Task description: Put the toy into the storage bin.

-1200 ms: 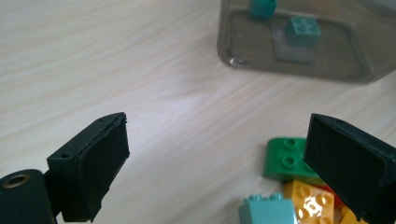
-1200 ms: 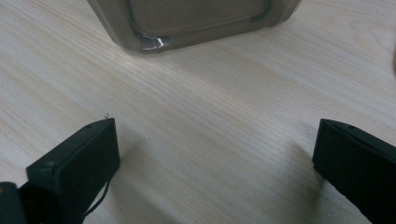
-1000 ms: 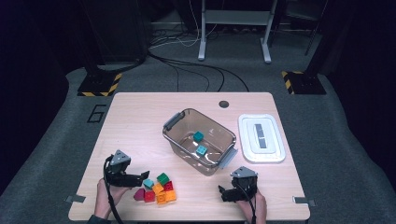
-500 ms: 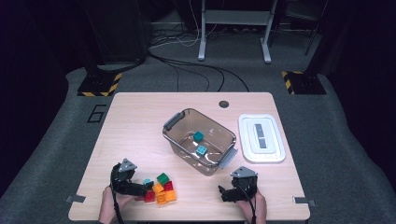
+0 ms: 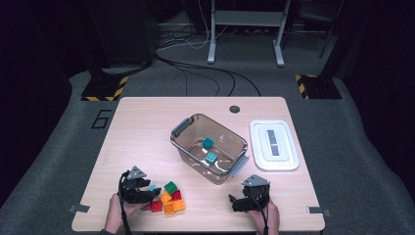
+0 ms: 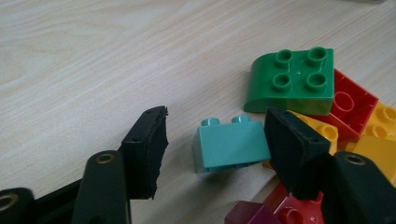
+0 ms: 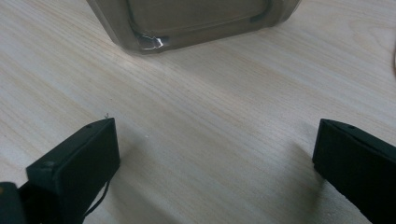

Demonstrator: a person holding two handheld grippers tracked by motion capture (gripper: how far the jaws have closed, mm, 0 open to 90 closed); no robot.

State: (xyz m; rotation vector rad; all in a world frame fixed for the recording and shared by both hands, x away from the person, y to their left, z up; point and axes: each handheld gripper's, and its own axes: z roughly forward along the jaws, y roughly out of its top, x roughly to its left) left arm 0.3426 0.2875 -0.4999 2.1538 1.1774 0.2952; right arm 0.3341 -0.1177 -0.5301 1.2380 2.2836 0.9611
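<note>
The left gripper (image 6: 212,140) has slid in to the brick pile by the desk's near edge, its jaws just closing around the teal brick (image 6: 231,145) with a gap left, presumably for the bin (image 5: 209,148), while the right gripper (image 7: 215,154) rests wide open, empty.

Pale wood-grain tabletop (image 6: 93,56), matt & smooth w/ fine streaks; the small teal plastic stud brick (image 6: 231,144) looks satin, while the green round-edged plastic brick (image 6: 292,81) beside it is glossier, w/ red and yellow plastic bricks (image 6: 359,112) sim. shiny. Left gripper's black jaw pads (image 6: 144,149) look like matt rubber, edges rough/frayed. Smoky see-through plastic bin (image 5: 210,147) glossy w/ glare; flat white plastic lid (image 5: 274,144) smooth.
</note>
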